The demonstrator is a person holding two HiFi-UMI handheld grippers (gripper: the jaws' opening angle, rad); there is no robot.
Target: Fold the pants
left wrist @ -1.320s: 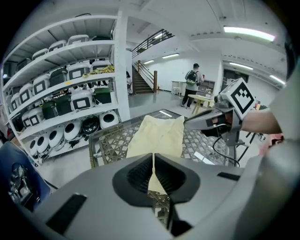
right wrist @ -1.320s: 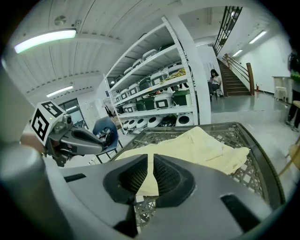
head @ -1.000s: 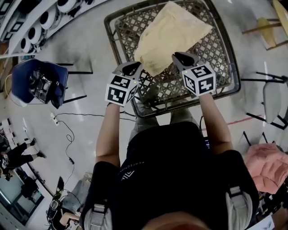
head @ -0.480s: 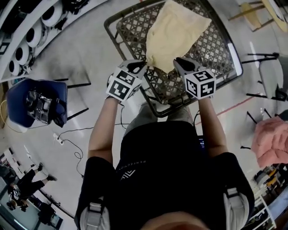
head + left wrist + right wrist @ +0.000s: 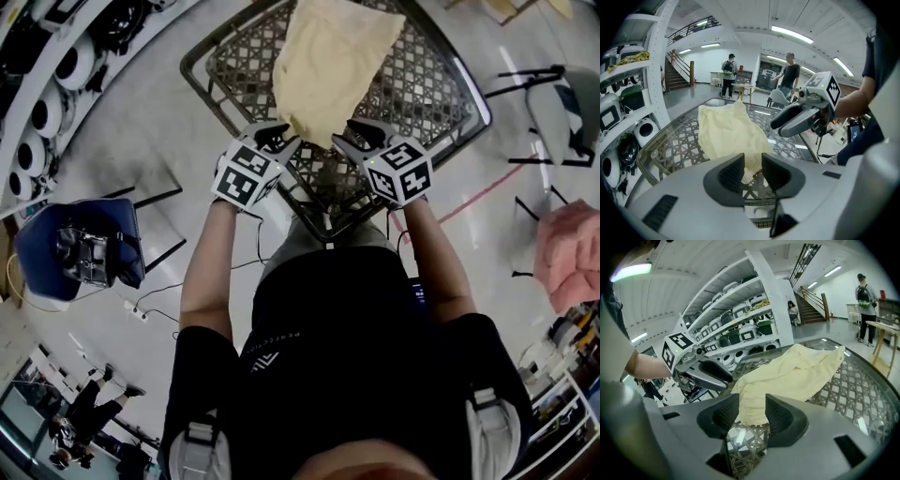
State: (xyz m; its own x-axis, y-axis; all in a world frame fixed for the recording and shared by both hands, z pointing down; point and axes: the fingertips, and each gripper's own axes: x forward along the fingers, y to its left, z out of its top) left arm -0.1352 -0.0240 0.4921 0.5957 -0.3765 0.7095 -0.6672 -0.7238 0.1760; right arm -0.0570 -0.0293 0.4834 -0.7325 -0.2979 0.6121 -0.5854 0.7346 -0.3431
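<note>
1. Head view: pants (image 5: 328,56) are lying on the desk (image 5: 441,103), with the near edge being flanked by both grippers.
2. Left gripper view: left gripper (image 5: 753,157) is being opened, hem sitting loose between the jaws.
3. Right gripper view: right gripper (image 5: 752,401) is being opened too, fabric unpinched. Corners are probably best being released evenly.

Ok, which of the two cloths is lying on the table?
The pale yellow pants, spread on the lattice table; the pink cloth sits off to the right, away from it.

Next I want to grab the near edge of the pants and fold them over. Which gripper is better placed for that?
Right, probably. The right gripper has its opening jaws astride a broad stretch of the near edge of the pants. The left gripper, also opening, has only a small corner tip between its jaws.
</note>
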